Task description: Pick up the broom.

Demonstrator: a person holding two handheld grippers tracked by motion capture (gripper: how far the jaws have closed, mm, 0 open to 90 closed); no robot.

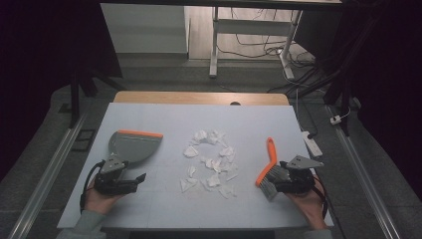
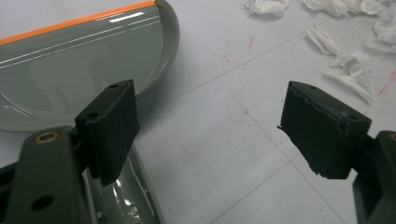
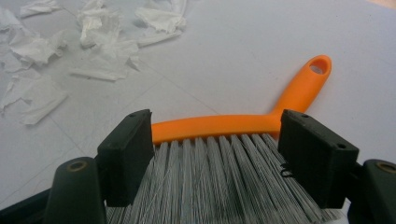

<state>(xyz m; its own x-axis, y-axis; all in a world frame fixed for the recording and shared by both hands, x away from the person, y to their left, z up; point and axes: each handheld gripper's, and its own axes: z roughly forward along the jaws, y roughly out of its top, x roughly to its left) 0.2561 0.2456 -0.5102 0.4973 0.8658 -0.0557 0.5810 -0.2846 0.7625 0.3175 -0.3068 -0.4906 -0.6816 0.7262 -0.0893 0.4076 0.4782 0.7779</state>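
A grey dustpan point(image 1: 133, 145) with an orange lip lies on the left of the white table top point(image 1: 164, 119). Its handle end runs under the left jaw in the left gripper view, where the dustpan point(image 2: 70, 65) is at upper left. My left gripper point(image 1: 137, 180) point(image 2: 205, 107) is open with bare table between its jaws. An orange-handled brush point(image 1: 268, 162) with grey bristles lies at the right. My right gripper point(image 1: 275, 180) point(image 3: 217, 126) stands open with its jaws on either side of the brush point(image 3: 224, 125) bristles. Torn white paper scraps point(image 1: 211, 162) point(image 3: 100, 51) lie in the middle.
The table's wooden far edge point(image 1: 199, 97) lies beyond the white top. Past it the floor holds table legs point(image 1: 214, 45) and loose cables point(image 1: 308, 74). More paper scraps point(image 2: 345, 65) show at upper right in the left gripper view.
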